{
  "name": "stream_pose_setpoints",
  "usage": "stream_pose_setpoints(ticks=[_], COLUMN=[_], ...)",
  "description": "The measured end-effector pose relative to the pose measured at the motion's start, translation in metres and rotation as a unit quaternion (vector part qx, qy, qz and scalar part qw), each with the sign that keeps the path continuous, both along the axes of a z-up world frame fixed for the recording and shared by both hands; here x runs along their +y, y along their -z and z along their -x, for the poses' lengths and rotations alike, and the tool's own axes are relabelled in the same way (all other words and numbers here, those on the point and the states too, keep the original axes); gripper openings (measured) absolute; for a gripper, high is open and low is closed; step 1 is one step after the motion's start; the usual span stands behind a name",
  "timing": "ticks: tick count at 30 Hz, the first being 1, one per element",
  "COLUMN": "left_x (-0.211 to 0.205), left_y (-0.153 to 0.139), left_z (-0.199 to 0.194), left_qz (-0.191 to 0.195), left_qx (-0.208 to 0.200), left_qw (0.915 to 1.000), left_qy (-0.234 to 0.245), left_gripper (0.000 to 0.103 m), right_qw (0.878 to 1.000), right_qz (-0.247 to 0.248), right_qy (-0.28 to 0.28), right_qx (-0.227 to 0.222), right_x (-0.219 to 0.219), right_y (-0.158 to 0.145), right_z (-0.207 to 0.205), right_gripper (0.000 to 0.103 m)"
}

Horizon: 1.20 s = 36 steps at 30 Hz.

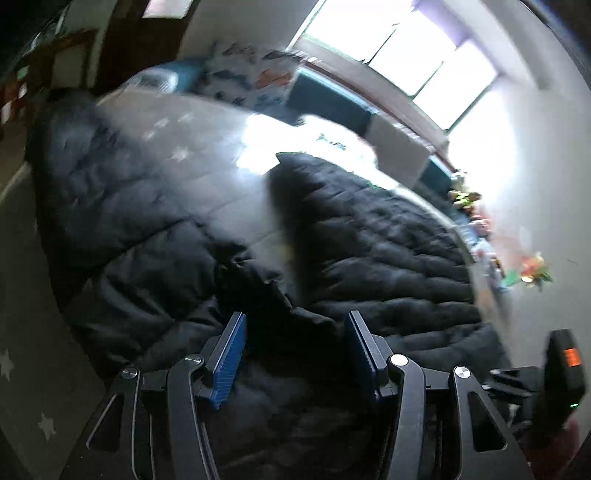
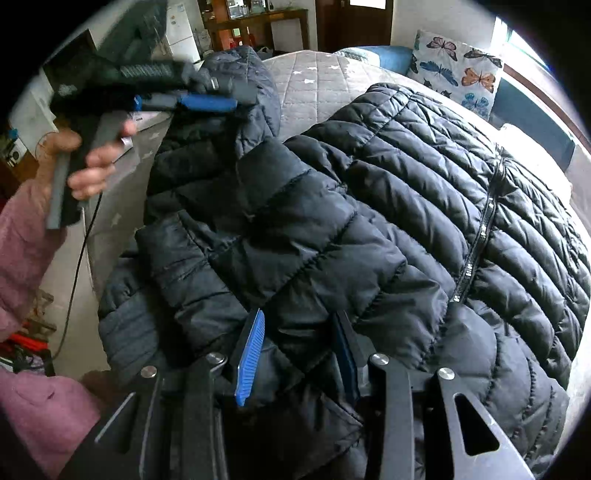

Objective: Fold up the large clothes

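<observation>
A large black quilted puffer jacket point(image 2: 424, 192) lies spread on a grey star-patterned bed point(image 2: 317, 81), zip side up, with one sleeve point(image 2: 236, 206) folded over its front. My right gripper point(image 2: 295, 332) is open, its blue pads either side of jacket fabric at the near edge. My left gripper point(image 2: 207, 99) shows in the right wrist view, lifted above the jacket's far left part, jaws looking close together. In the blurred left wrist view the left gripper point(image 1: 295, 339) has its blue pads apart above the jacket point(image 1: 369, 240), holding nothing.
A butterfly-print pillow point(image 2: 458, 74) and a blue pillow point(image 2: 380, 55) lie at the bed's head. A window point(image 1: 399, 55) is behind. A wooden shelf point(image 2: 255, 26) and white fridge point(image 2: 184, 33) stand at the far left. A cable point(image 2: 74, 280) hangs by the bed's left edge.
</observation>
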<state>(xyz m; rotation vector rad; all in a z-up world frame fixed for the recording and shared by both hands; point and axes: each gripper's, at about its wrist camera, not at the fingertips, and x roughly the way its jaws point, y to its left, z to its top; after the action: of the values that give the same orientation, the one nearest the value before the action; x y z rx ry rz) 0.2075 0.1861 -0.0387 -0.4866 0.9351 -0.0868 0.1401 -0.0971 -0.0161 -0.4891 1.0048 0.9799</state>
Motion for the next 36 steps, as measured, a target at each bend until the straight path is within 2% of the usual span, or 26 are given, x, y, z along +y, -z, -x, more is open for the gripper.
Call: stream_pose_setpoints(ticks=[2,5,9,12,13,16,18,23,25,28,30,32,34,36], left_x=[0.007,0.019,0.037,0.065,0.076,0.117,0.144,0.196,0.214,0.242,0.253,0.263,0.276,0.286], left_y=[0.019,0.028,0.009,-0.017,-0.023,-0.032,-0.030,-0.011,-0.002,0.018,0.028,0.035,0.041,0.040], left_z=[-0.001,0.005,0.014,0.020,0.021,0.016,0.009,-0.025,-0.032,-0.043,-0.053,-0.061,-0.067,-0.070], left_qz=[-0.001,0.023,0.053,0.032,0.026,0.030,0.044,0.062,0.082,0.152,0.187,0.208,0.224,0.232], left_qx=[0.022,0.010,-0.023,-0.052,-0.054,-0.041,-0.028,0.012,0.020,0.025,0.009,-0.010,-0.029,-0.061], left_qw=[0.9996,0.9995,0.9978,0.9946,0.9922,0.9800,0.9707,0.9516,0.9462,0.9364,0.9324,0.9323,0.9315,0.9311], left_qy=[-0.017,-0.018,-0.034,-0.084,-0.109,-0.193,-0.234,-0.301,-0.312,-0.315,-0.309,-0.296,-0.285,-0.275], left_gripper=[0.058,0.058,0.057,0.057,0.059,0.076,0.077,0.077,0.077,0.077,0.077,0.077,0.071,0.057], right_qw=[1.000,1.000,1.000,1.000,1.000,1.000,1.000,1.000,1.000,0.999,0.999,0.999,0.999,0.999], right_qz=[-0.007,-0.011,-0.009,-0.007,-0.007,-0.008,-0.008,-0.008,-0.009,-0.011,-0.012,-0.013,-0.014,-0.015], right_qy=[0.002,0.002,-0.002,-0.003,-0.003,-0.003,-0.003,-0.002,-0.003,-0.004,-0.004,-0.004,-0.004,-0.004], right_qx=[0.011,0.020,0.020,0.021,0.022,0.024,0.024,0.026,0.027,0.032,0.035,0.039,0.042,0.047], right_x=[-0.001,0.000,0.002,0.002,0.003,0.003,0.003,0.004,0.004,0.004,0.003,0.002,0.003,0.003], right_y=[0.001,0.003,0.004,0.004,0.004,0.005,0.005,0.005,0.005,0.006,0.006,0.006,0.007,0.008], right_z=[-0.003,-0.007,-0.006,-0.006,-0.006,-0.007,-0.008,-0.009,-0.008,-0.009,-0.010,-0.012,-0.013,-0.014], right_gripper=[0.042,0.042,0.042,0.042,0.043,0.044,0.044,0.045,0.045,0.045,0.045,0.045,0.046,0.046])
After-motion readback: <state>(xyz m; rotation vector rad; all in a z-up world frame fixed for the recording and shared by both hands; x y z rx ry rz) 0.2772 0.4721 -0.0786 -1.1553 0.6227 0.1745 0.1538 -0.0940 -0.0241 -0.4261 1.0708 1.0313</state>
